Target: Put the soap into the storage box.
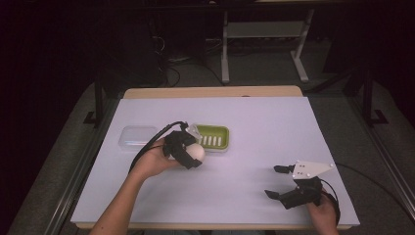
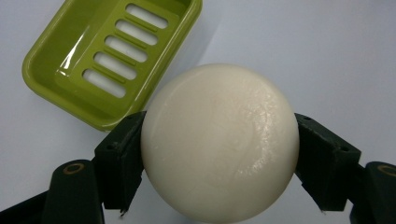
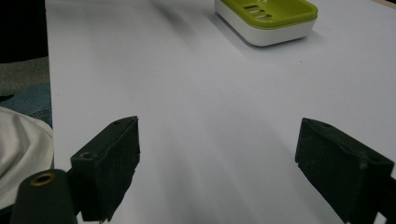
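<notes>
Item one, my left gripper (image 1: 192, 155): jaws clamped on either flank of a round, cream-white soap (image 2: 219, 142), one pad pressed against each side, the ball seated squarely between them and carried clear of the white table cover (image 1: 254, 147). Item two, just ahead of that gripper and a little to one side, as its own view has it up and to the left: the green soap dish (image 2: 60, 65), a slotted tray sitting on a white base, nothing in it. Its long axis runs slantwise across the left gripper view and left to right across the table in the high view; its near corner sits just beside the jaw that holds the soap. My judgement: the coming move turns on this short gap, for the soap lies beside the dish rather than above it, so the carry wants a small forward shift over the slots before any release. The left hand is the nearer one by far. Item three, beyond the dish on its far side from the soap: a clear lid (image 1: 138, 136), flat on the cover. Item four, my right gripper (image 1: 276, 181): jaws spread wide, holding nothing, resting low near my edge of the table, well apart from the dish, which shows far ahead in its view.
</notes>
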Action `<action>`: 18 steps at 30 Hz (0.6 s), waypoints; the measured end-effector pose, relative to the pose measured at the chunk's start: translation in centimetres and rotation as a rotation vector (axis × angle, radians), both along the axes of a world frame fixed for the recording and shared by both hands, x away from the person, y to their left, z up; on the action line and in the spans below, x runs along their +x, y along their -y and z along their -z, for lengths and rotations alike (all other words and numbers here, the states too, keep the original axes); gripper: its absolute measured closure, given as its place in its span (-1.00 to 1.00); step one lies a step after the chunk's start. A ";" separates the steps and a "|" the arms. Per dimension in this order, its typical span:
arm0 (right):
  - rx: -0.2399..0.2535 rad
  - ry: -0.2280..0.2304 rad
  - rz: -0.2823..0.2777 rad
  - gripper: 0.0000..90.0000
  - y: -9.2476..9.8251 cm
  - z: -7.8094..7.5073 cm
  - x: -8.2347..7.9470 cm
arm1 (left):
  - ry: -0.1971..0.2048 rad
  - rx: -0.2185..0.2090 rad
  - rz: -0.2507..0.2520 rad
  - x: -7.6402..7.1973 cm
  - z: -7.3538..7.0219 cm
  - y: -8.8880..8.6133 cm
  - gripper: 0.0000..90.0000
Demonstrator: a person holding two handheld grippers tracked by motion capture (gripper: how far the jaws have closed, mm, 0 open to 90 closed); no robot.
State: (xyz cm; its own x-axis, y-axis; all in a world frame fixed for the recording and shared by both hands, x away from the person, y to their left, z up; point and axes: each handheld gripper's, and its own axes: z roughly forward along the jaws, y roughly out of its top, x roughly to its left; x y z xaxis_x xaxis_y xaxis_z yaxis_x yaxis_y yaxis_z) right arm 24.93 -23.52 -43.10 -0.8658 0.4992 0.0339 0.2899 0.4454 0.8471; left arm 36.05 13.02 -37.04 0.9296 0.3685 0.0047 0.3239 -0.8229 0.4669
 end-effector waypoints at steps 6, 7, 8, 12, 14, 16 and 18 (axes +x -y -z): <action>0.003 0.000 -0.001 -0.71 0.0 0.0 0.0 | 0.007 -0.003 -0.002 0.8 -0.4 0.5 -0.44; 0.003 -0.001 -0.001 -0.71 0.0 0.0 0.0 | 0.007 -0.004 -0.004 1.0 -0.4 0.5 -0.44; 0.004 0.000 -0.001 -0.71 0.0 0.0 0.0 | 0.007 -0.004 -0.004 1.0 -0.4 0.5 -0.44; 0.006 -0.002 -0.001 -0.71 0.1 0.0 0.0 | -0.009 -0.008 -0.002 1.5 -0.6 0.8 -0.44; 0.006 0.000 0.000 -0.71 0.1 -0.1 0.0 | -0.010 -0.009 -0.002 1.9 -0.6 0.9 -0.44; 0.004 0.000 -0.002 -0.71 0.0 -0.1 0.0 | -0.012 -0.007 -0.007 2.2 -0.6 1.0 -0.44; 0.001 -0.001 -0.002 -0.71 0.0 -0.1 0.0 | -0.007 -0.002 -0.006 2.4 -0.7 1.1 -0.44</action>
